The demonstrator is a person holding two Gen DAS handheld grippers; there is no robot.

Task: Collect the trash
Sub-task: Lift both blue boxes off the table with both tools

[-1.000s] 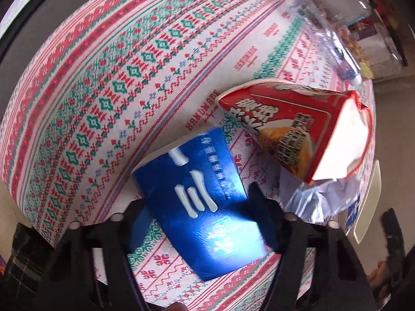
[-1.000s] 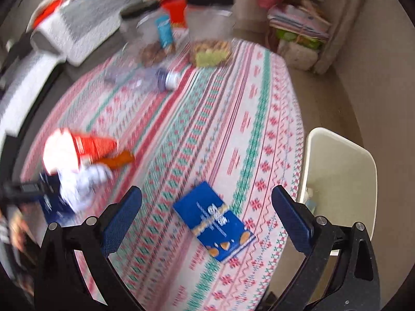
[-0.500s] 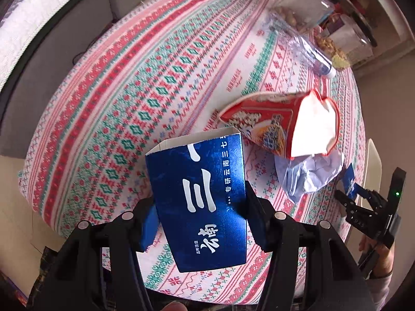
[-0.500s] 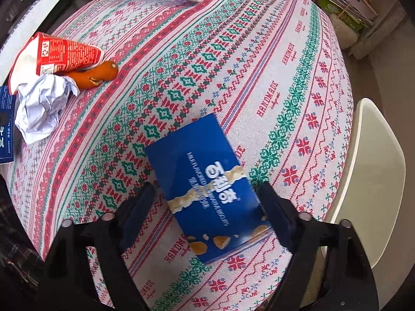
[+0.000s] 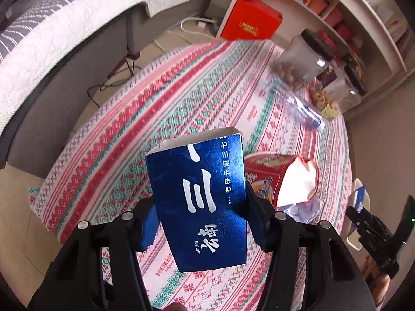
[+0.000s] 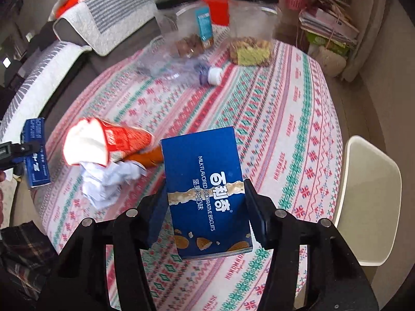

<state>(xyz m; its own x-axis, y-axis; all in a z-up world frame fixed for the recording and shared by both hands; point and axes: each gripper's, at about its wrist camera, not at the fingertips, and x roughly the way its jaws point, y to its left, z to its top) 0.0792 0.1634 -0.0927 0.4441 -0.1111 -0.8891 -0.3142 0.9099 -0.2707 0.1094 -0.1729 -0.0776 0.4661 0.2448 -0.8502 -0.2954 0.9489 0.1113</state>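
A second ago the biscuit box [image 6: 207,194] lay flat on the patterned tablecloth [image 6: 272,108] between wide-spread jaws, and the open-topped blue carton [image 5: 199,202] sat low by the red noodle cup [image 5: 280,178]; both are now lifted clear of the cloth. The right gripper [image 6: 206,207] is closing, its pads pressed against the biscuit box's sides. The left gripper [image 5: 201,223] clamps the blue carton about half open, above the cup and crumpled paper [image 6: 106,181].

Jars [image 6: 249,26] crowding far table edge [image 6: 298,51]
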